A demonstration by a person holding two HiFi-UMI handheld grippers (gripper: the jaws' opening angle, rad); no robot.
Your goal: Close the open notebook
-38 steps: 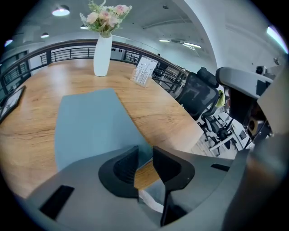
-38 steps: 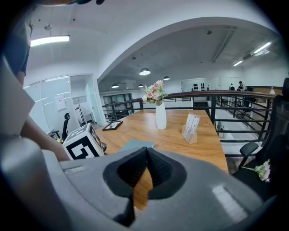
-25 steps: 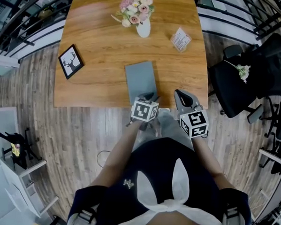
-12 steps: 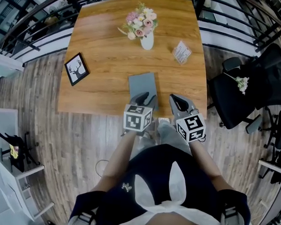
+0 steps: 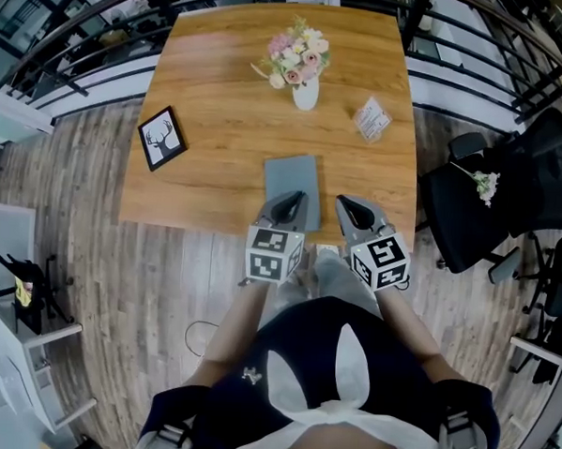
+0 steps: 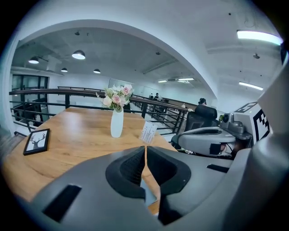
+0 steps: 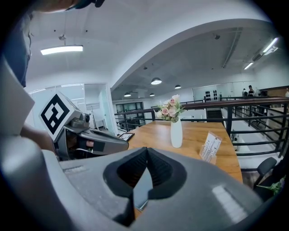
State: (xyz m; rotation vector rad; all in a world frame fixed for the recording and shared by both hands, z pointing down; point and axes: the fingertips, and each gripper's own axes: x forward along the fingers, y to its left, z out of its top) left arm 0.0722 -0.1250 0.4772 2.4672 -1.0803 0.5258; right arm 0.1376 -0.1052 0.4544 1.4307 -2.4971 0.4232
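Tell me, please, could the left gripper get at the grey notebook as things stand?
Probably yes: the left gripper hovers over the near end of the closed notebook, with nothing between. Its jaws have just closed on nothing, so grasping needs reopening.

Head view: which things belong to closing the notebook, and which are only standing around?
For the job:
- grey notebook, lying closed
- left gripper, jaws just closed, nothing between them
- right gripper, shut, empty

Only standing around:
- vase of flowers
- deer picture frame
- card stand
- office chair
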